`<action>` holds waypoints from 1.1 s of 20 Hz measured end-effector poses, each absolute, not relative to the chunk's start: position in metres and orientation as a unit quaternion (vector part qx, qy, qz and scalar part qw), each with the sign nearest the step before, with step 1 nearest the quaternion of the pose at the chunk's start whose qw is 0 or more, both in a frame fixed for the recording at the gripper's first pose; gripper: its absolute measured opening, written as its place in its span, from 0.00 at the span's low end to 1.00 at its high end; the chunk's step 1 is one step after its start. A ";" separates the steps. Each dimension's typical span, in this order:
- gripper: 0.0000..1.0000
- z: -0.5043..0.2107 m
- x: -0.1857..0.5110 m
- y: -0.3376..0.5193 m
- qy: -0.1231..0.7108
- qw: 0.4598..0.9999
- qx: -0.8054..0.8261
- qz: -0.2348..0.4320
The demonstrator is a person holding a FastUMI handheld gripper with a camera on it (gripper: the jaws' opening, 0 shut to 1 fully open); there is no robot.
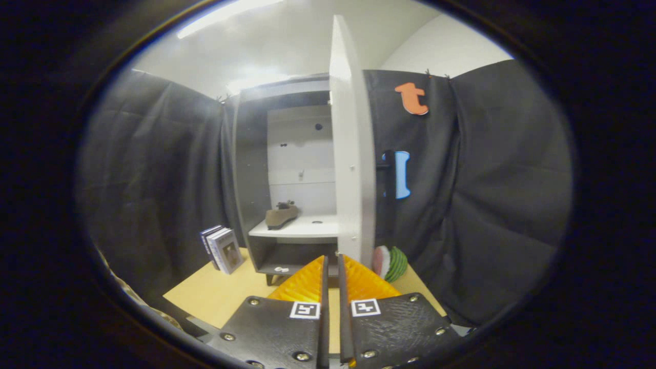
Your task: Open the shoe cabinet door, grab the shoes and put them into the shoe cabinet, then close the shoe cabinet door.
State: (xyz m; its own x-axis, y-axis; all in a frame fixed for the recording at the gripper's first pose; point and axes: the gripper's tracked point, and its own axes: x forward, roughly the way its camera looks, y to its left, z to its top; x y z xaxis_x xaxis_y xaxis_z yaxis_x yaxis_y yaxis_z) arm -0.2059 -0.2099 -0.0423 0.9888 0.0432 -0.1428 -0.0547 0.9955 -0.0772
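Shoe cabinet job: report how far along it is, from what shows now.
Done, by the look of it: the cabinet door stands open, edge-on, and a brown shoe lies on the white shelf inside. In hand: the gripper holds nothing, its orange fingers nearly together just short of the door's lower edge. Left: swing the door shut, likely by its black handle.

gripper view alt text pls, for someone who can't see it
A white shoe cabinet stands with its door swung open, edge-on, and a brown shoe on its shelf. The gripper sits just before the door's lower edge, orange jaws nearly closed and empty. Books and a watermelon slice flank the cabinet.
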 end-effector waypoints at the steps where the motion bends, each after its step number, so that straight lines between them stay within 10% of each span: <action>1: 0.08 -0.052 -0.201 -0.197 0.077 0.996 -0.043 0.033; 22: 0.20 -0.341 -0.073 -0.096 0.286 0.956 -0.054 0.038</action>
